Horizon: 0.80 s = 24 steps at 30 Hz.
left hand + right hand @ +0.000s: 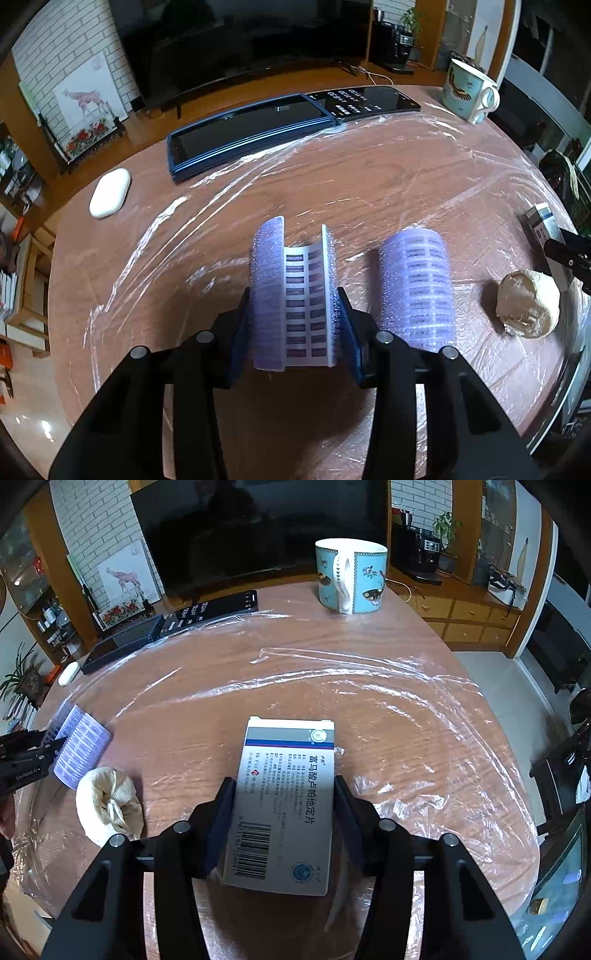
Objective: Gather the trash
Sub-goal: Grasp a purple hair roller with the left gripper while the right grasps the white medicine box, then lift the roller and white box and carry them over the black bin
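The left claw (295, 321) is clenched on one split purple hair roller (293, 295), a second roller (417, 288) lying just beside it on the plastic-wrapped desk (369, 177). The right claw (284, 812) grips one medicine box (286, 805). Between them sits one crumpled tissue wad (110, 805); a mug (351, 576), tablet (247, 133), remote (369, 101) and white case (110, 192) line the far edge.

I see a split purple hair roller (293, 295) clamped lengthwise, a whole roller (415, 288) beside it, a crumpled tissue (526, 304), and a gripped medicine box (284, 805).

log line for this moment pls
left gripper: shut on hair roller | right gripper: shut on medicine box | on table: second roller, crumpled tissue
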Available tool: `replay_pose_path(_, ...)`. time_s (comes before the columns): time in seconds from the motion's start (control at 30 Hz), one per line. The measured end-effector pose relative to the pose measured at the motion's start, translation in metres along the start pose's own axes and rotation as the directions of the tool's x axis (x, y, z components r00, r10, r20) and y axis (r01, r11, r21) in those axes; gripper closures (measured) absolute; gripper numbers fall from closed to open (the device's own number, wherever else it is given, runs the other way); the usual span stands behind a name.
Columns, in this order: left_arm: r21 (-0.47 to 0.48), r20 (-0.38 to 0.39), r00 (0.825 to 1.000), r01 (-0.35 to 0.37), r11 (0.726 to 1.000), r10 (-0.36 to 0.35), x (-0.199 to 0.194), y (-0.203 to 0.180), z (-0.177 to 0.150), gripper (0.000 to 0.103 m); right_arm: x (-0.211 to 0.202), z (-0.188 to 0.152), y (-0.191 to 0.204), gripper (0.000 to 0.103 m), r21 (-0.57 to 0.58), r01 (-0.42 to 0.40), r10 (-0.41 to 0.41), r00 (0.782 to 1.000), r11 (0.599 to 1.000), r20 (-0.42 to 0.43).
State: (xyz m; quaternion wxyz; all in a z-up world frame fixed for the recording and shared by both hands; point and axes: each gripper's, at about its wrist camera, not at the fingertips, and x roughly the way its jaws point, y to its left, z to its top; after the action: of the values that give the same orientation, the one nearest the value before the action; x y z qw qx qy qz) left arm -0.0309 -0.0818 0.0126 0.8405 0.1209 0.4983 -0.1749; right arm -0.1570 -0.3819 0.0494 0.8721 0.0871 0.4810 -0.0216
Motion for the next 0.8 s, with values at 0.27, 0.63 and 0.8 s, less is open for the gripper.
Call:
replay_pose_path(0.27,-0.094,0.014,1.000,-0.010,0.996,0.011,-0.009,0.012,-0.008,0.059,-0.005,0.004,0.008,0.051,-0.024,-0.049,0.049,0.999,0.999,0.015)
replay_pose_path(0.63,-0.135,0.058,0.998,0.018,0.991,-0.010,-0.036,0.000,-0.024,0.059,-0.027,0.003,0.021,0.051,-0.064,-0.104,0.107,0.993,0.992,0.041)
replay_pose_path(0.8,-0.137,0.074,0.997,0.033,0.990,-0.023,-0.047,-0.009,-0.033,0.059,-0.038,-0.001,0.027,0.051,-0.080,-0.125,0.130,0.990,0.989,0.051)
